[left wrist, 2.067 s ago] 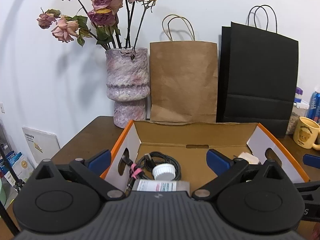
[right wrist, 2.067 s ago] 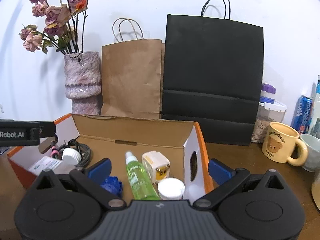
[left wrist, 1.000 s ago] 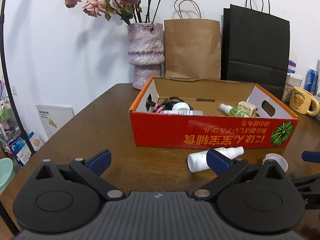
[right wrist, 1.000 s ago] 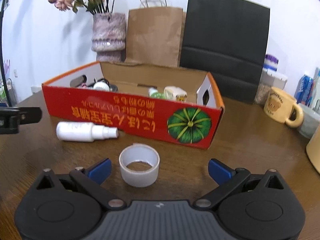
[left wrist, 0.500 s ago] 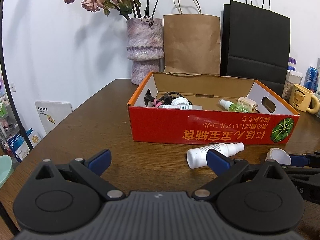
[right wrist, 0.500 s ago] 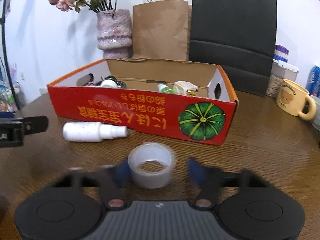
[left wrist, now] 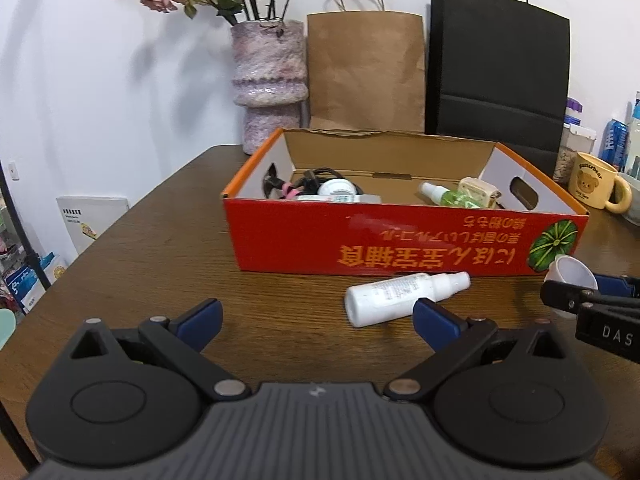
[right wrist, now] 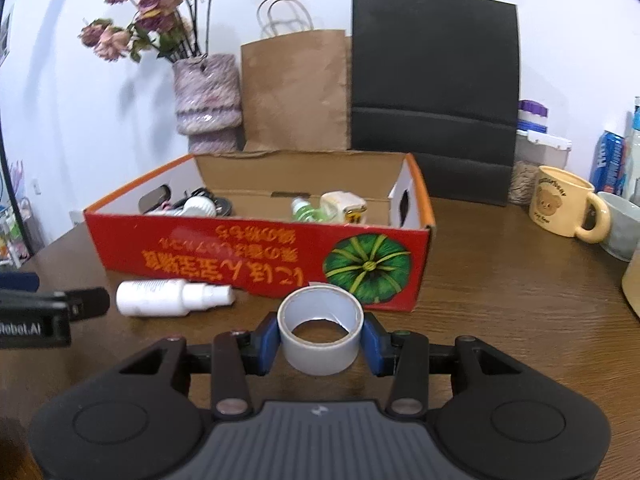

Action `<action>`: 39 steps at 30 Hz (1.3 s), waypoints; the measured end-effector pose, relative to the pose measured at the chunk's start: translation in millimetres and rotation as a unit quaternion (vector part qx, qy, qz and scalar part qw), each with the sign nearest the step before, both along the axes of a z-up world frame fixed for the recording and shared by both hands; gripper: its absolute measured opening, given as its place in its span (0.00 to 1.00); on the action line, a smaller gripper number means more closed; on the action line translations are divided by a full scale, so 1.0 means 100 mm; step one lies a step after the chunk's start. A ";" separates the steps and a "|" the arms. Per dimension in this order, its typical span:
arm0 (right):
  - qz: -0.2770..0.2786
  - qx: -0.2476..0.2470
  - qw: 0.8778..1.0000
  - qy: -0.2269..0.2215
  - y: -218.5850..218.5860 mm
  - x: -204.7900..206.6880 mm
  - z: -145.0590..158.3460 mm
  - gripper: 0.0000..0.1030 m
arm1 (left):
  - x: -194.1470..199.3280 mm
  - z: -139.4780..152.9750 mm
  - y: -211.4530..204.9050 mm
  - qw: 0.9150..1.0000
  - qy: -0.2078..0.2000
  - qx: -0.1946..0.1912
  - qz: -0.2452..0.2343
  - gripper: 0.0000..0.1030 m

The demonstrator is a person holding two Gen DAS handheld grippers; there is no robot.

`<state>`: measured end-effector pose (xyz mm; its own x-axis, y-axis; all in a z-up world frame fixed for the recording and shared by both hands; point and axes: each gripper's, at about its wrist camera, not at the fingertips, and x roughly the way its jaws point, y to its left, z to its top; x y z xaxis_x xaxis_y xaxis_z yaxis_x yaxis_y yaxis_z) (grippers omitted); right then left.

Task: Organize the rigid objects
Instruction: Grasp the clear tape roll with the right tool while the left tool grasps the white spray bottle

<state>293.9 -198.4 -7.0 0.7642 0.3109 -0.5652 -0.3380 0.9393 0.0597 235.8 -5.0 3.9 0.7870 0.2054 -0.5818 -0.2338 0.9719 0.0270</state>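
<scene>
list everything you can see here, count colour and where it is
cardboard box: 1, red outside, table centre
tape roll: 1, grey, between right gripper's pads
plastic spray bottle: 1, white, lying before box
small spray bottle: 1, green, inside box
cable bundle: 1, black, box's left end
paper bags: 2, brown and black, against wall
vase of dried roses: 1, pink-purple, behind box
bear mug: 1, yellow, table right
wooden table: 1, dark brown
left gripper: open, empty
right gripper: shut on tape roll

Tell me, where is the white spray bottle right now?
The white spray bottle lies on its side on the table, just in front of the red box, left of the tape roll.
</scene>
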 end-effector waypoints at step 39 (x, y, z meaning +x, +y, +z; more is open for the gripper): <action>-0.062 0.008 0.998 -0.017 -0.88 0.32 0.02 0.41 | 0.80 -0.20 -0.80 0.996 0.035 0.028 0.081 1.00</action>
